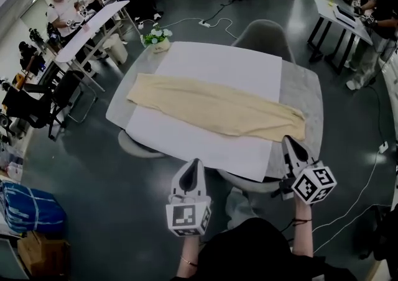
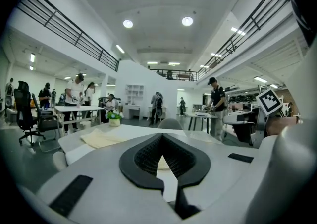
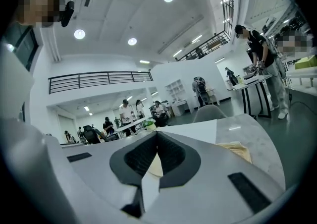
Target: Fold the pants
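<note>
The long cream fabric pants (image 1: 217, 109) lie flat, stretched slantwise across the white paper sheet (image 1: 217, 62) on the grey tabletop (image 1: 301, 87), well within reach. The left tongs (image 1: 195, 162) and right tongs (image 1: 288, 139) hover at the near edge, both pressed together and empty. To fold cleanly they should probably spread first, pinch both corners of one end, lift low, and carry it evenly onto the other end so the edges match.

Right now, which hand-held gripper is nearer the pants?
The right hand-held gripper: its tip is beside the pants' end; the left hand-held gripper is at the table's edge.
</note>
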Demonstrator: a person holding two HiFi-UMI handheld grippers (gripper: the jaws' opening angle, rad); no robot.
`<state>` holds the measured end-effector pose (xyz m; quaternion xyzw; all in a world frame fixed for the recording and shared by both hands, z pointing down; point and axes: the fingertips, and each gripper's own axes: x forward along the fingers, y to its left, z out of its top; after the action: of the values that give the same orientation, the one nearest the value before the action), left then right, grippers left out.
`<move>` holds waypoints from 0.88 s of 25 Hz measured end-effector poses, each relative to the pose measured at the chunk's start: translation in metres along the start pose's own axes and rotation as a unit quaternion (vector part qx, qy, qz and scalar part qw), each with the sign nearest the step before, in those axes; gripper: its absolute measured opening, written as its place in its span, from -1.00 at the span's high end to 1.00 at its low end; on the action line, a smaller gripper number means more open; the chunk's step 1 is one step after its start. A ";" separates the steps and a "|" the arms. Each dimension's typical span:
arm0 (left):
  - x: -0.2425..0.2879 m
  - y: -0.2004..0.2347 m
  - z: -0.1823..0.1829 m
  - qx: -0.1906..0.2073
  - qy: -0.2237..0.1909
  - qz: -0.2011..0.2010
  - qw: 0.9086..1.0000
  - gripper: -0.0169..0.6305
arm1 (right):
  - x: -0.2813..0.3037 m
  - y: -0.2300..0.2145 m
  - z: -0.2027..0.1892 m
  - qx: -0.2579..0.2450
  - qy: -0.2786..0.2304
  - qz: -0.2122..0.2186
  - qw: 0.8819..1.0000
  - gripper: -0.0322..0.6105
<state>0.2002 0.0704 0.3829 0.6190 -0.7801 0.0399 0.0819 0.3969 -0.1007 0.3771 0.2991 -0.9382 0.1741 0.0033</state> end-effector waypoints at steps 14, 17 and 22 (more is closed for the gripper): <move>0.134 0.001 0.004 0.012 0.039 -0.076 0.996 0.92 | 0.074 -0.060 0.015 0.005 0.011 -0.039 0.999 0.86; 0.155 -0.009 0.000 0.008 0.045 -0.092 0.995 0.92 | 0.074 -0.077 0.014 0.000 0.020 -0.055 0.998 0.85; 0.178 -0.033 -0.003 0.008 0.058 -0.127 0.990 0.92 | 0.065 -0.102 0.018 0.007 0.021 -0.082 0.996 0.85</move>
<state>0.1937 -0.1078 0.4162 0.7103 -0.6888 0.0711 0.1263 0.4029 -0.2207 0.4009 0.3717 -0.9089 0.1858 0.0357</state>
